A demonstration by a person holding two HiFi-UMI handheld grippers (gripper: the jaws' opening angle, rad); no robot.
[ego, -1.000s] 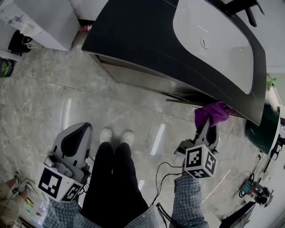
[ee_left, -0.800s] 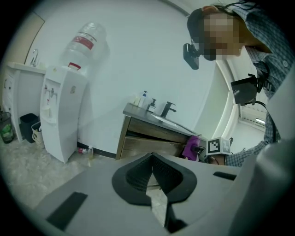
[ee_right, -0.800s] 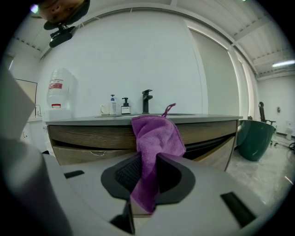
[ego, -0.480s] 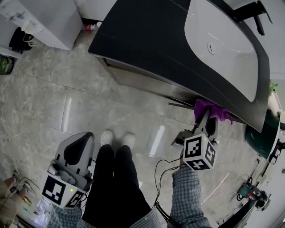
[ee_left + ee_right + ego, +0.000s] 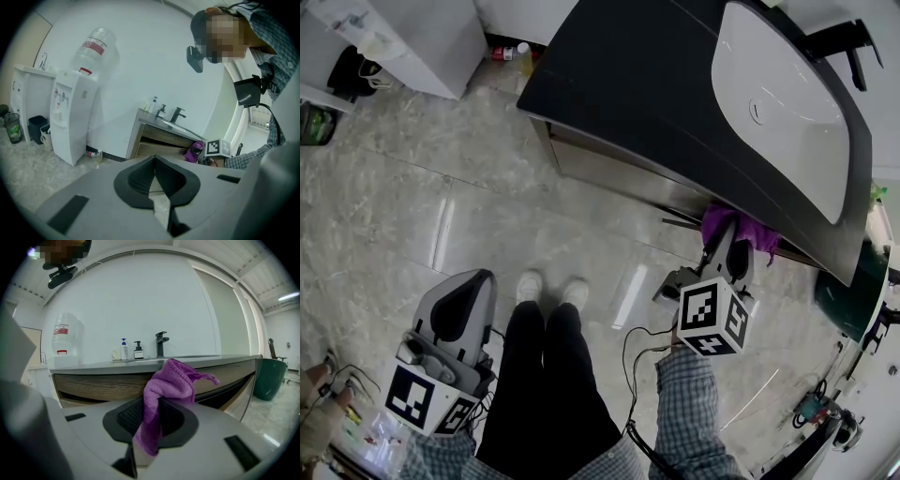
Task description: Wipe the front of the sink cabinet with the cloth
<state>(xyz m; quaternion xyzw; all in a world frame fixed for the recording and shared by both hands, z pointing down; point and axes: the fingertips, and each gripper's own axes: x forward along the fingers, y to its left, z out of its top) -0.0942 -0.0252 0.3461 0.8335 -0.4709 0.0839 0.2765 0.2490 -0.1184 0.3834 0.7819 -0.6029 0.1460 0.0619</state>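
right gripper (image 5: 157, 411): pinching cloth (image 5: 169, 383), bunched past tips by cabinet front (image 5: 93, 386) | left gripper (image 5: 154, 165): closed, empty

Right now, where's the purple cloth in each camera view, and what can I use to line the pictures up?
Head view: the purple cloth is right of centre, at the cabinet front, just ahead of the right gripper.
Left gripper view: the cloth is small, right of centre.
Right gripper view: the cloth is at centre, pinched between the jaws.
Shared landmark: the black faucet.
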